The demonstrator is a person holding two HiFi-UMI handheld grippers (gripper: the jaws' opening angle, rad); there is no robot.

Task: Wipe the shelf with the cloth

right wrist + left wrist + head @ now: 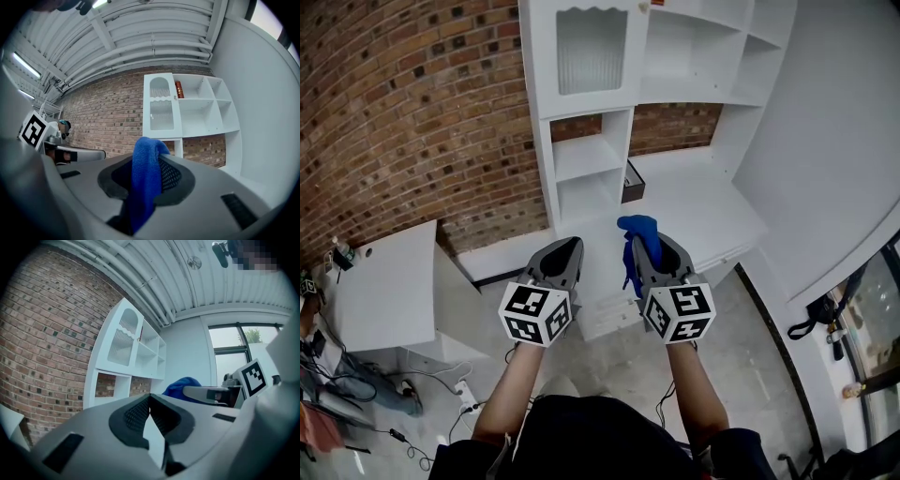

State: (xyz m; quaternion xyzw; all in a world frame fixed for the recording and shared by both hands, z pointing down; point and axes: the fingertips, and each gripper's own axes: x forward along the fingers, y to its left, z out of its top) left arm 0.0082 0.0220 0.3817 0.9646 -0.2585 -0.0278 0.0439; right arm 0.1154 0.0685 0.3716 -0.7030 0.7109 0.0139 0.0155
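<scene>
The right tool (pixel 151 154) is clamped on the blue cloth (pixel 144 185). A fold bunches above the jaw tips and the rest hangs down between them, so a soft pad leads while the loose end stays out of the way. That suits wiping, since fabric rather than plastic would meet the surface first.

The left tool (pixel 150 396), just beside the right one, has its jaws together on nothing. It seems to be held level only as a spare, with no part in the grip.

Ahead of both tools, and well apart from them, stands the white shelf (pixel 591 159). Its open compartments face the cloth, and the lower ones are nearest the tips. Nothing touches it yet, so I judge the wiping not begun and the next move a reach forward.

A white worktop (pixel 698 206) runs beyond the right tool below the compartments. It carries a small dark box (pixel 634 183), possibly a drawer, as the head view is too coarse to say. A brick wall (pixel 403 112) lies beyond the left tool.
</scene>
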